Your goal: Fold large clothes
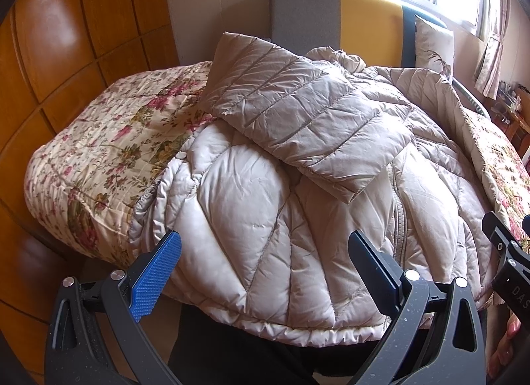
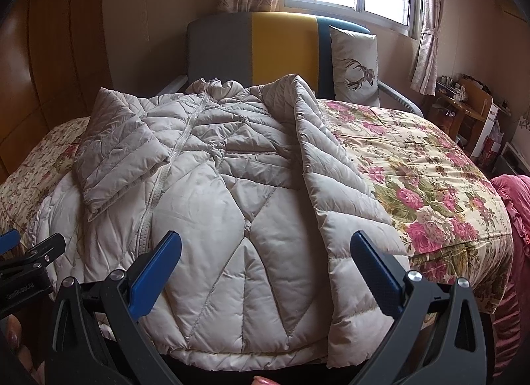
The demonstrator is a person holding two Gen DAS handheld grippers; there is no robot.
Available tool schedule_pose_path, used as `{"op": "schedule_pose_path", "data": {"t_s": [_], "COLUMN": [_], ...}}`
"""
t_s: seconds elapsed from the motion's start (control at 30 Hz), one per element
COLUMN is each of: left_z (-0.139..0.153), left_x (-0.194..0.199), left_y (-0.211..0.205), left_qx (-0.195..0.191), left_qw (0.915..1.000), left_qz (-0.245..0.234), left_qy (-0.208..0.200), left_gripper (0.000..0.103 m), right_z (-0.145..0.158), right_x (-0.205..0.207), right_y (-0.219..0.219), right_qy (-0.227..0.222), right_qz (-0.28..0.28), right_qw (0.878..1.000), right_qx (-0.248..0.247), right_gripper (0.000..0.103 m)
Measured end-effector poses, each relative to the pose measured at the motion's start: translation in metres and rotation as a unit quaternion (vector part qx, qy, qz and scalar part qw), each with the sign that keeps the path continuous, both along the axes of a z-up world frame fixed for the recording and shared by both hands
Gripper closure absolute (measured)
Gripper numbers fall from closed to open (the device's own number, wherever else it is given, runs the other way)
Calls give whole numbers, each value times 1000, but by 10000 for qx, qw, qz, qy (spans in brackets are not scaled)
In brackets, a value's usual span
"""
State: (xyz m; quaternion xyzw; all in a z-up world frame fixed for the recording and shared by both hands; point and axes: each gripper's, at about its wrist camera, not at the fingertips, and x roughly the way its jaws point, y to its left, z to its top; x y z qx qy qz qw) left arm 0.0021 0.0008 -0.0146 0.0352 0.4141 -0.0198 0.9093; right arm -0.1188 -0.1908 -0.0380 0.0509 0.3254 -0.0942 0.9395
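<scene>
A large beige quilted down jacket [image 1: 265, 206] lies spread on the bed, front up, hem toward me. One sleeve [image 1: 291, 117] is folded across its chest; it shows at the left in the right wrist view [image 2: 119, 140]. The other side is folded inward as a long flap [image 2: 338, 179]. My left gripper [image 1: 265, 265] is open and empty, above the hem on the jacket's left part. My right gripper [image 2: 265, 265] is open and empty, above the hem on its right part. Each gripper shows at the edge of the other's view.
The bed has a floral quilt [image 2: 430, 166] [image 1: 109, 146]. A grey, yellow and blue headboard [image 2: 265, 47] and a deer-print pillow [image 2: 356, 60] stand at the back. A wooden wardrobe [image 1: 66, 54] is at the left. A pink cloth [image 2: 510, 206] and cluttered shelves [image 2: 463, 103] are at the right.
</scene>
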Motion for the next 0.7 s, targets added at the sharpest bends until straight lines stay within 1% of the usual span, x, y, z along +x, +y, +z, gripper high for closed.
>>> {"op": "schedule_pose_path", "data": {"t_s": [0.3, 0.37, 0.4, 0.43, 0.47, 0.5, 0.53, 0.57, 0.63, 0.67, 0.7], "left_z": [-1, -1, -1, -2, -2, -2, -2, -3, -4, -5, -6], "left_x": [1, 3, 3, 5, 6, 9, 9, 10, 10, 11, 11], "left_y": [0, -1, 1, 2, 4, 9, 12, 19, 29, 34, 36], "left_qx": [39, 28, -37, -132, -245, -514, -669, -1039, -1466, -1522, -1475], "left_qw": [10000, 10000, 10000, 9998, 9995, 9982, 9972, 9937, 9885, 9881, 9890], "left_qz": [-6, -22, -73, -119, -160, -236, -274, -352, -332, -188, -69], "left_qy": [9, 11, 40, 80, 122, 193, 211, 222, 155, 87, 38], "left_gripper": [3, 3, 3, 3, 3, 3, 3, 3, 3, 3, 3], "right_z": [-1, 2, 3, 3, 2, 1, 1, 2, 5, 5, 3], "right_x": [1, 2, 3, 4, 7, 9, 10, 7, -2, -4, -5], "right_y": [1, 2, 2, 1, -1, -2, -3, -5, -10, -14, -17], "right_qy": [-28, -208, -332, -382, -302, -153, -83, -145, -364, -390, -326], "right_qz": [170, 372, 611, 859, 1030, 1114, 1158, 1167, 1033, 895, 792], "right_qw": [9998, 9990, 9974, 9950, 9931, 9924, 9922, 9925, 9940, 9949, 9955], "right_qx": [83, 103, 190, 336, 473, 508, 443, 319, -54, -257, -413], "right_gripper": [2, 2, 2, 2, 2, 2, 2, 2, 2, 2, 2]}}
